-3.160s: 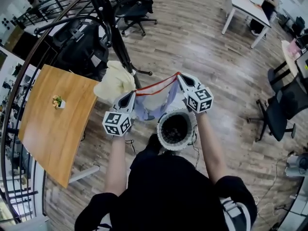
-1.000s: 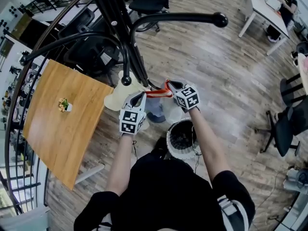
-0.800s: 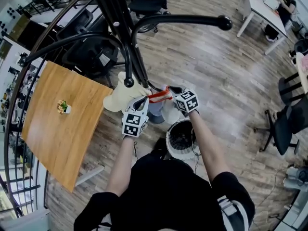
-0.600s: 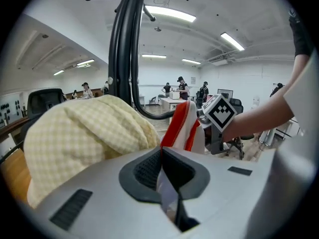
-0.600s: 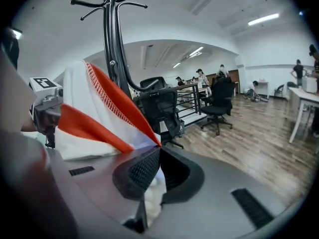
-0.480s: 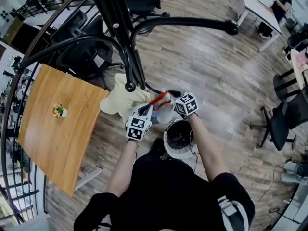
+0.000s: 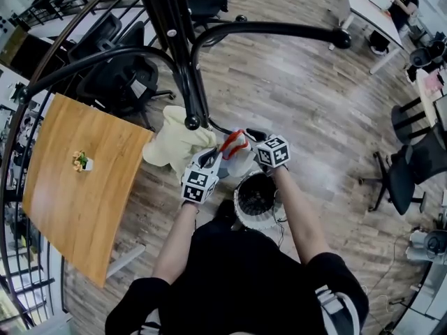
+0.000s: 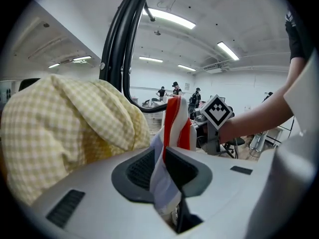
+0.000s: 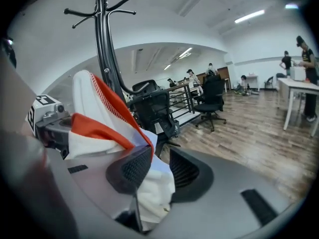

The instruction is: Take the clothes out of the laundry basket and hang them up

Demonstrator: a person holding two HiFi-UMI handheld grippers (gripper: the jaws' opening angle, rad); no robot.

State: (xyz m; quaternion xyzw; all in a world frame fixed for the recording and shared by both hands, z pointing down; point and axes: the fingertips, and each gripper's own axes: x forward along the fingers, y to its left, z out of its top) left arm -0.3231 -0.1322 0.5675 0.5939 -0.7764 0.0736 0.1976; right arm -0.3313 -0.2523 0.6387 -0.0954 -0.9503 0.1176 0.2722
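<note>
A white and pale blue garment with red trim point(image 7: 234, 145) is bunched between my two grippers, just under a hook of the black coat rack point(image 7: 183, 54). My left gripper point(image 7: 213, 157) has its jaws opening, but its pads still pinch the garment point(image 8: 175, 121). My right gripper point(image 7: 251, 137) also has its jaws opening. There the garment point(image 9: 107, 118) lies against one pad with a gap to the other. A yellow checked garment point(image 7: 178, 142) hangs on the rack beside my left gripper. The white laundry basket point(image 7: 241, 211) stands on the floor below my hands.
A wooden table point(image 7: 77, 187) with a small plant stands at the left. Black office chairs point(image 7: 119, 82) crowd behind the rack. A long rack arm point(image 7: 279, 30) reaches right overhead. White desks point(image 7: 367, 2) and more chairs point(image 7: 408, 166) are at the right.
The grippers have come closer together and dropped slightly toward the basket. The garment, earlier stretched wide between them, is now bunched up by the rack's hook.
</note>
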